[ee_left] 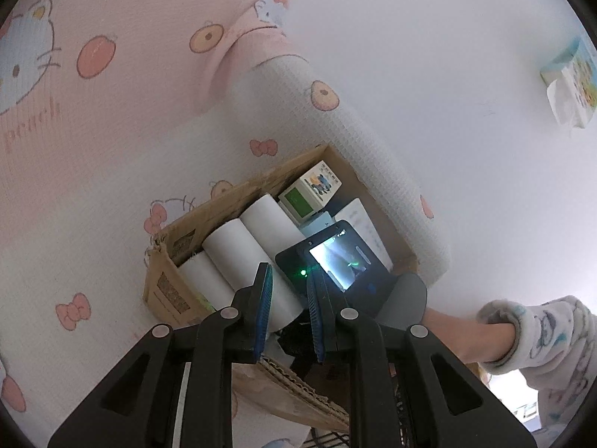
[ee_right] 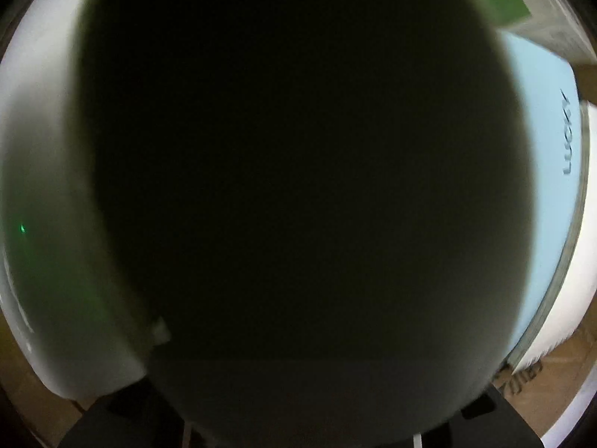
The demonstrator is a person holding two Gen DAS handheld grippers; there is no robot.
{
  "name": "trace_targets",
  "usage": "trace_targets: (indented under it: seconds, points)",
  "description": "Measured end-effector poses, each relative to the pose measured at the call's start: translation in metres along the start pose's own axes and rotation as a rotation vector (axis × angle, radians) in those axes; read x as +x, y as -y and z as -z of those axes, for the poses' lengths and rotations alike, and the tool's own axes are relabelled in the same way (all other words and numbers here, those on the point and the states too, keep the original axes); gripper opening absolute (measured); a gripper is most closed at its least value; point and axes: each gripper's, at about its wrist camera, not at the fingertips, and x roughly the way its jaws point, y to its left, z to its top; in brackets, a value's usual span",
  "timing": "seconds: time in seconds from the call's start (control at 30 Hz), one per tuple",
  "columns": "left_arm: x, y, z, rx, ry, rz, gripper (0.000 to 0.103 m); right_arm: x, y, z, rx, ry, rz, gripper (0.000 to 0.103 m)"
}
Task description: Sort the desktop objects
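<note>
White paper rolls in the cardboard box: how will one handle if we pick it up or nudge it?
The white rolls are smooth cylinders lying on their sides, so a loose one would probably roll. Packed side by side in the cardboard box, the walls likely hold them. The plain surface looks fairly slick, and a paper roll would probably dent under a hard squeeze.

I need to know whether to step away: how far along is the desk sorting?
Done: three white rolls and a small green box lie in the cardboard box. In hand: the right gripper points down into it, grip hidden; the left gripper is empty. Left: the tissue pack outside on the table.
</note>
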Motion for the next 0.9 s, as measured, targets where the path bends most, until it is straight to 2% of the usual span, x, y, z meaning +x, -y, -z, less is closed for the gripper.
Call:
trace_targets:
  seconds: [0.1, 0.2, 0.33, 0.47, 0.6, 0.73, 0.83, 0.9]
  points:
    - [0.004, -0.004, 0.001, -0.01, -0.011, -0.015, 0.02, 0.001, 0.0, -0.002, -0.007, -0.003, -0.008, 0.021]
    - [0.007, -0.007, 0.001, -0.035, -0.02, 0.006, 0.02, 0.001, 0.0, -0.002, -0.01, -0.002, -0.014, 0.022]
    - [0.009, -0.004, 0.002, -0.026, -0.009, -0.001, 0.02, 0.002, 0.003, -0.002, 0.042, -0.037, -0.105, 0.023]
    - [0.014, -0.001, 0.002, -0.019, -0.012, -0.007, 0.02, 0.002, 0.0, -0.001, 0.018, -0.032, -0.08, 0.023]
    - [0.019, 0.006, 0.006, 0.022, -0.008, -0.035, 0.021, -0.002, -0.01, -0.005, -0.075, -0.033, -0.009, 0.023]
    - [0.019, 0.01, 0.006, 0.019, 0.021, -0.028, 0.032, -0.021, -0.011, -0.004, -0.146, 0.031, 0.041, 0.024]
    - [0.019, 0.013, 0.004, 0.003, 0.039, -0.023, 0.032, -0.032, 0.001, -0.001, -0.137, 0.038, -0.037, 0.024]
    - [0.021, 0.016, 0.004, 0.005, 0.043, -0.035, 0.032, -0.039, 0.01, 0.002, -0.137, 0.052, -0.051, 0.024]
